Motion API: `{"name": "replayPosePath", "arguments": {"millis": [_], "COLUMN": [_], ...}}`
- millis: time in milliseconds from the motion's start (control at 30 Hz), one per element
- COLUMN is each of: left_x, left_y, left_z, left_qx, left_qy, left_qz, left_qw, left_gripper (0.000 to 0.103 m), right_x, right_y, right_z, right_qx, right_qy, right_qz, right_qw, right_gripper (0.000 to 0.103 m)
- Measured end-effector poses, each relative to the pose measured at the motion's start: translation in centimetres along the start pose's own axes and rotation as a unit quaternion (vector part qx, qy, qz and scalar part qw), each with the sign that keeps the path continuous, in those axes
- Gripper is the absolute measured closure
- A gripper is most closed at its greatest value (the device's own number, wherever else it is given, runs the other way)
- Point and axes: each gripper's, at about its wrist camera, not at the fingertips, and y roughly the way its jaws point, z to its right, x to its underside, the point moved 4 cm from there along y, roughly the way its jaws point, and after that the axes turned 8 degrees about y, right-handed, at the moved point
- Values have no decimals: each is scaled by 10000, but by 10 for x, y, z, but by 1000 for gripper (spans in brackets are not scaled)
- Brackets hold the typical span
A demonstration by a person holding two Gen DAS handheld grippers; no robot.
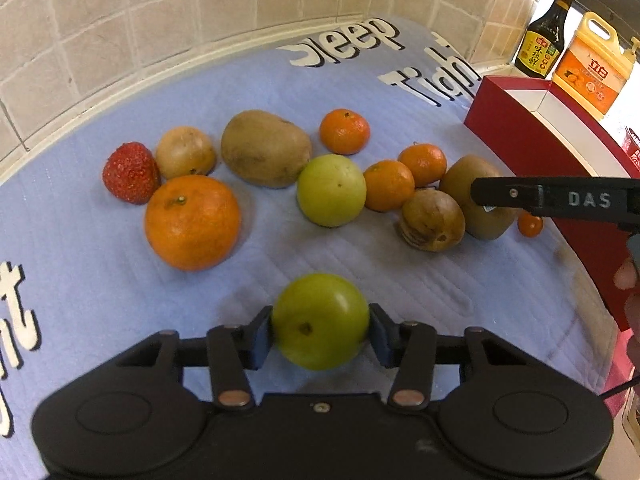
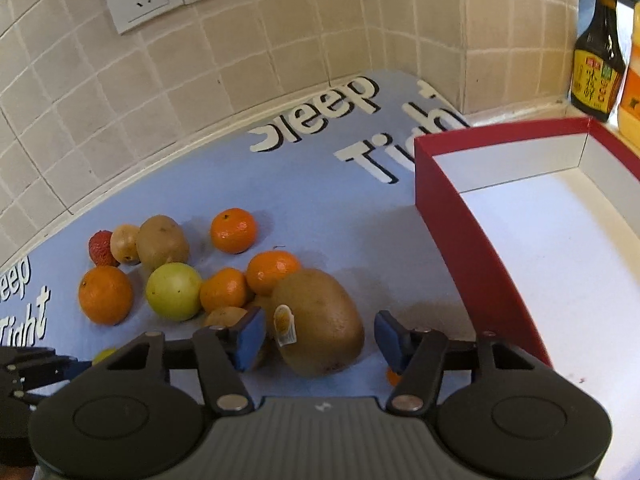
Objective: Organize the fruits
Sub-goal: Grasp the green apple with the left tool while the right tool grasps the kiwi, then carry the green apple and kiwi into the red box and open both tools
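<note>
Fruit lies on a blue mat (image 1: 100,272). My left gripper (image 1: 320,334) is shut on a green round fruit (image 1: 320,320), both blue pads pressed against its sides, low over the mat. In the right wrist view my right gripper (image 2: 320,338) is open around a brown kiwi (image 2: 320,320) with a sticker; small gaps show at both pads. A finger (image 1: 504,194) of the right gripper shows in the left wrist view against that kiwi (image 1: 460,176). A second green fruit (image 1: 331,190), a large orange (image 1: 192,222) and three mandarins (image 1: 388,186) lie beyond.
A red box (image 2: 452,216) with a white inside stands at the right of the mat. A red strawberry-like fruit (image 1: 130,172), another kiwi (image 1: 266,148) and a small orange fruit (image 1: 530,224) lie around. A dark bottle (image 1: 540,40) and a yellow jug (image 1: 592,72) stand behind. Tiled wall encloses the back.
</note>
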Motion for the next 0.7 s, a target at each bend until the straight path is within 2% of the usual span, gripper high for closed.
{"name": "replayPosePath", "arguments": {"millis": [200, 500, 700], "left_x": [-3, -4, -22], "left_y": [2, -5, -39], "left_z": [2, 4, 13], "left_qx": [-64, -101, -160], "left_qy": [75, -5, 92], "left_qz": [4, 30, 401], "left_qw": [10000, 9999, 9990], "left_gripper": [45, 45, 45], "right_x": [0, 2, -9], "right_y": [18, 15, -25], "right_z": [6, 13, 19], "right_qx": [-226, -426, -460], "right_qy": [332, 615, 859], "right_qz": [-211, -94, 560], "right_qw": [9990, 9972, 9937], "right_gripper": [44, 45, 45]}}
